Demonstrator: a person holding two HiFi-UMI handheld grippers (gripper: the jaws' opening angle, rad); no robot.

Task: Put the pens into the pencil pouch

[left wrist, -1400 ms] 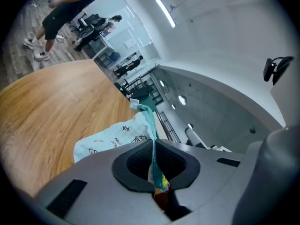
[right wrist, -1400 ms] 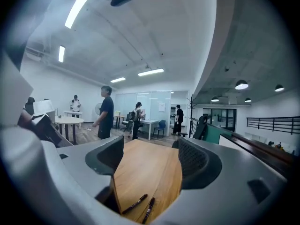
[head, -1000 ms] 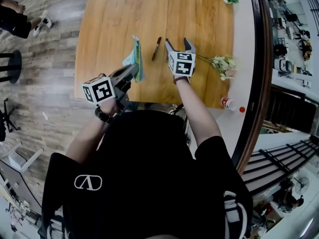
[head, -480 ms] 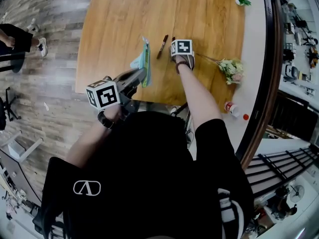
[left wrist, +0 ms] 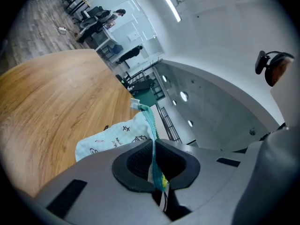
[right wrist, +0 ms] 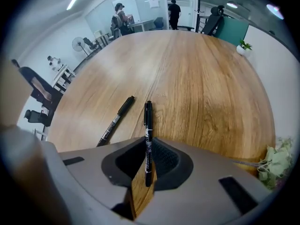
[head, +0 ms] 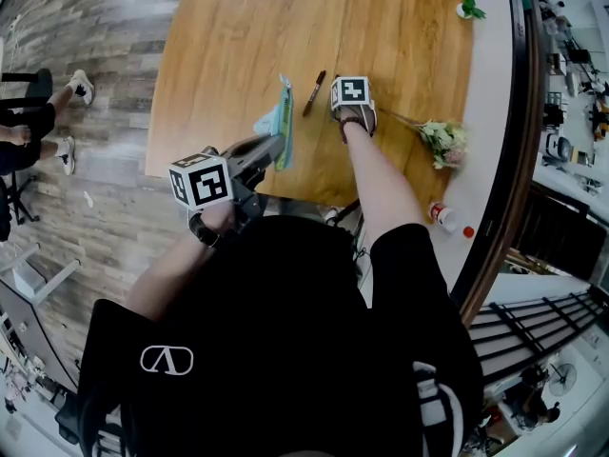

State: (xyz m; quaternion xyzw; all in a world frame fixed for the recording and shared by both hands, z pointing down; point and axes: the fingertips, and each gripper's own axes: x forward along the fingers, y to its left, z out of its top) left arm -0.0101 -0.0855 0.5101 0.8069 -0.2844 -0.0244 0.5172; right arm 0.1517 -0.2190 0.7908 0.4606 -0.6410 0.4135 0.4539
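A pale blue pencil pouch (head: 280, 117) with a teal zipper edge lies on the wooden table (head: 238, 46). My left gripper (left wrist: 157, 172) is shut on the pouch's (left wrist: 115, 137) zipper edge and holds it a little off the wood. My right gripper (right wrist: 149, 165) points steeply down at the table, its jaws closing on a black pen (right wrist: 148, 125) that stands between the pads. A second dark pen (right wrist: 117, 118) lies loose just to its left, between the pouch and my right gripper in the head view (head: 314, 91).
A bunch of pale flowers (head: 442, 141) lies right of my right hand. A small potted plant (head: 469, 9) stands at the far right corner. A bottle with a red cap (head: 440, 215) sits on the white ledge. The near table edge runs under my left gripper.
My right gripper has dropped to the table, tipped downward, and closed from wide open onto the black pen. The left gripper has stayed put with the pouch.
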